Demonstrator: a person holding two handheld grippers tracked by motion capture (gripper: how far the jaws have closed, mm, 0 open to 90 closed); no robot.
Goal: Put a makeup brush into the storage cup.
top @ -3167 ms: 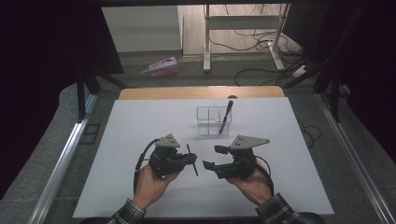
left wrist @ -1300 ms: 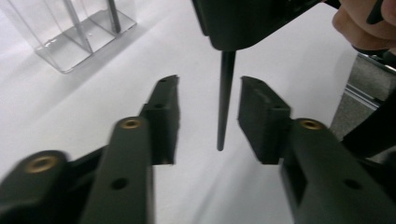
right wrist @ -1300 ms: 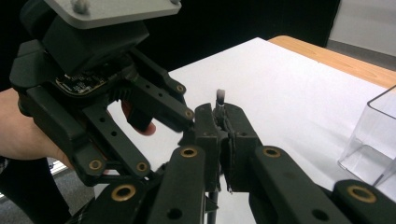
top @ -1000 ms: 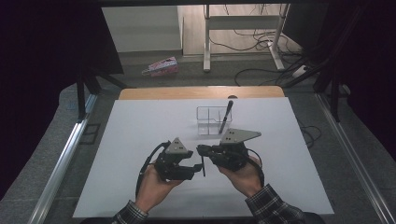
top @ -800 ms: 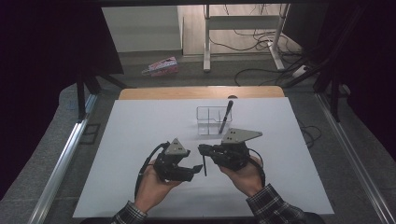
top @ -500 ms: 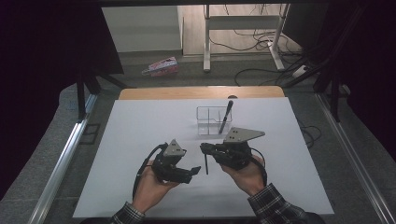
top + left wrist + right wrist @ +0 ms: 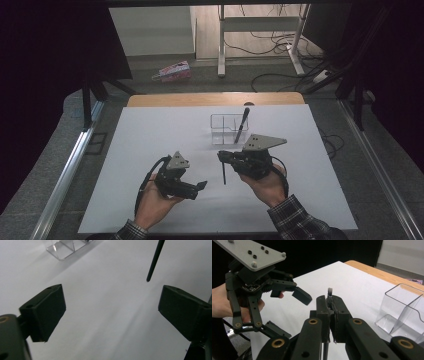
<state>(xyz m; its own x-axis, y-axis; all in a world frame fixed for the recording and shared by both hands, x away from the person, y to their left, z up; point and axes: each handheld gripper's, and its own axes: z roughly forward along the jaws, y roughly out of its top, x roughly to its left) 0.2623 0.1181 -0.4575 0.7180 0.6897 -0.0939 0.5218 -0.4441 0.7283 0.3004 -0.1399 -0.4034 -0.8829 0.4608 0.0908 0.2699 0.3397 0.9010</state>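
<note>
in the high view the right gripper point(image 7: 223, 156) is sitting just right of the middle of the frame, its jaws pressed tight together on a thin dark pen point(image 7: 223, 172) that is hanging straight down from them toward the white table top point(image 7: 150, 135). the right gripper view is showing the same grip close up at the bottom centre: the two black jaws are clamped around the pen point(image 7: 329, 293), whose pale end is poking up just above them, while the shaft is running down below between the jaw arms.

the left gripper point(image 7: 200, 186) is lying in the lower left of the centre in the high view, held in the person's left hand point(image 7: 152, 205), apart from the pen and below-left of it. its jaws have just been opening and are standing wide apart with nothing between them. in the left gripper view the two black pads point(image 7: 45, 310) are framing bare white table, and the pen's dark tip point(image 7: 153, 261) is hanging in the upper right of that frame, beyond the jaws and touching neither.

a clear plastic holder point(image 7: 223, 129) is standing on the table above the grippers in the high view, with a second dark pen point(image 7: 242, 125) leaning in it. the holder is also appearing at the right edge of the right gripper view point(image 7: 404, 310) and the upper left of the left gripper view point(image 7: 66, 248).
</note>
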